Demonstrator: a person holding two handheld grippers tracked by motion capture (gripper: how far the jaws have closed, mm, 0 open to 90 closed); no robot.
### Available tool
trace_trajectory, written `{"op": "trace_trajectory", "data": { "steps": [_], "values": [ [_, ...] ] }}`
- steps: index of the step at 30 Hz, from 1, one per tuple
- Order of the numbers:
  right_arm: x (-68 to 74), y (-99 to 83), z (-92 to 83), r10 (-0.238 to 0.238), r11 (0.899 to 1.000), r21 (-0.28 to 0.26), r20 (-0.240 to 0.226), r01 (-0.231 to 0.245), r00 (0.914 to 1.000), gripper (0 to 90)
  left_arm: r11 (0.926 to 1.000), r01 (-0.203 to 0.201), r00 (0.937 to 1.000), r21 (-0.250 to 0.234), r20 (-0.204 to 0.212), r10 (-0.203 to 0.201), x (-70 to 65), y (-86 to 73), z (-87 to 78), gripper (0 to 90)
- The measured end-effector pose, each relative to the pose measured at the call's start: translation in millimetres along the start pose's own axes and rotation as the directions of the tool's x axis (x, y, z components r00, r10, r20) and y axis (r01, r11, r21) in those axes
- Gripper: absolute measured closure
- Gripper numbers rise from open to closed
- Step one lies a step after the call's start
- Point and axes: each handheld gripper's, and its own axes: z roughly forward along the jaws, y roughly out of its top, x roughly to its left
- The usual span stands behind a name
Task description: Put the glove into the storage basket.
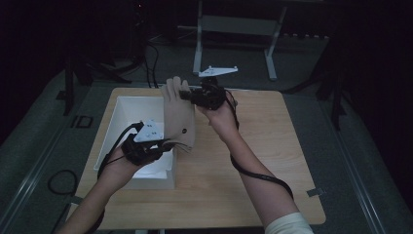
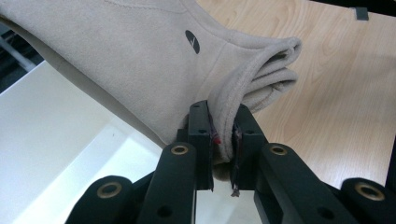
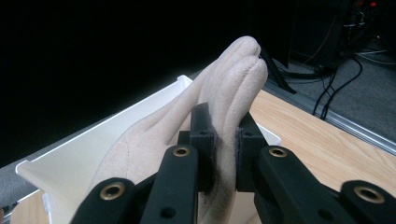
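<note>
Here my left gripper (image 2: 223, 154) pinches the cuff of the beige glove (image 2: 140, 60), its jaws pressed on the folded hem, low over the white box (image 1: 122, 109) at the table's (image 1: 272, 161) left side. From there the glove stretches up and away, held off the wood. Farther out, my right gripper (image 3: 223, 149) is clamped on the glove's fingers, which poke past the jaws above the box's far rim.

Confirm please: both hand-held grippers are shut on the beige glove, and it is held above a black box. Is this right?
Not quite. The box is white, not black, as the high view shows. Both hand-held grippers, left and right, are shut on the beige glove above it.
</note>
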Motion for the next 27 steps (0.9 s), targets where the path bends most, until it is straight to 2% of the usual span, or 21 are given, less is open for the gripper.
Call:
{"op": "trace_trajectory", "data": {
  "steps": [14,17,20,21,27],
  "values": [
    [24.2,5.5,48.8,-0.005,0.999,0.036,-0.051,0.007,0.9987,82.0,0.9976,0.064,0.9972,0.027,-0.040,-0.063,12.5,-35.1,-12.7,81.9],
    [27.2,1.9,59.3,0.006,0.999,0.048,-0.058,-0.003,0.9983,82.0,0.9966,0.068,0.9958,0.046,-0.064,-0.065,12.7,-44.6,-9.9,81.9],
    [30.1,-4.5,70.0,0.009,0.998,0.063,-0.059,-0.005,0.9982,82.0,0.9941,0.095,0.9936,0.052,-0.066,-0.092,13.9,-56.8,-4.6,81.9],
    [30.0,-7.6,74.3,0.012,0.997,0.074,-0.059,-0.008,0.9982,82.0,0.9934,0.105,0.9927,0.047,-0.064,-0.102,13.7,-59.5,-3.1,81.9],
    [28.7,-21.4,96.4,0.021,0.990,0.138,-0.054,-0.014,0.9983,82.0,0.9888,0.119,0.9904,0.091,-0.082,-0.111,10.6,-75.0,7.5,81.9]
  ]
}}
